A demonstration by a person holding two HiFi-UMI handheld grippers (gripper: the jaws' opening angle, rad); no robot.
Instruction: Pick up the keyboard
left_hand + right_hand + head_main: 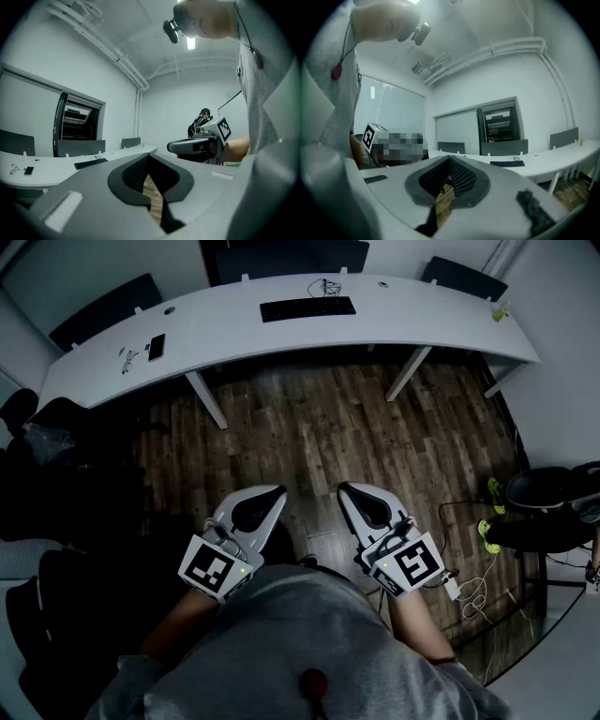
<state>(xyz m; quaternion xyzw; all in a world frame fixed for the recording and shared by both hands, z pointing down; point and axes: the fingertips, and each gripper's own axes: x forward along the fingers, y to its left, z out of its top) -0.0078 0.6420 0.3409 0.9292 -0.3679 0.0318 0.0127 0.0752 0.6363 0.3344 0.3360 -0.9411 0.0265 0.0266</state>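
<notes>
A black keyboard point(307, 308) lies flat on the long curved white desk point(422, 310), far ahead of me. It shows small in the left gripper view point(90, 163) and the right gripper view point(506, 163). My left gripper point(277, 493) and right gripper point(344, 489) hover side by side over the wooden floor, close to my body and well short of the desk. Both are shut with nothing between the jaws. From the left gripper point(149, 157) I see the right gripper's body off to the side.
A phone point(156, 346) and small items lie on the desk's left part, a cable point(325, 286) behind the keyboard. Dark chairs point(103, 307) stand behind the desk. White desk legs point(208, 399) reach the floor. A person point(539, 507) sits at right, cables on the floor nearby.
</notes>
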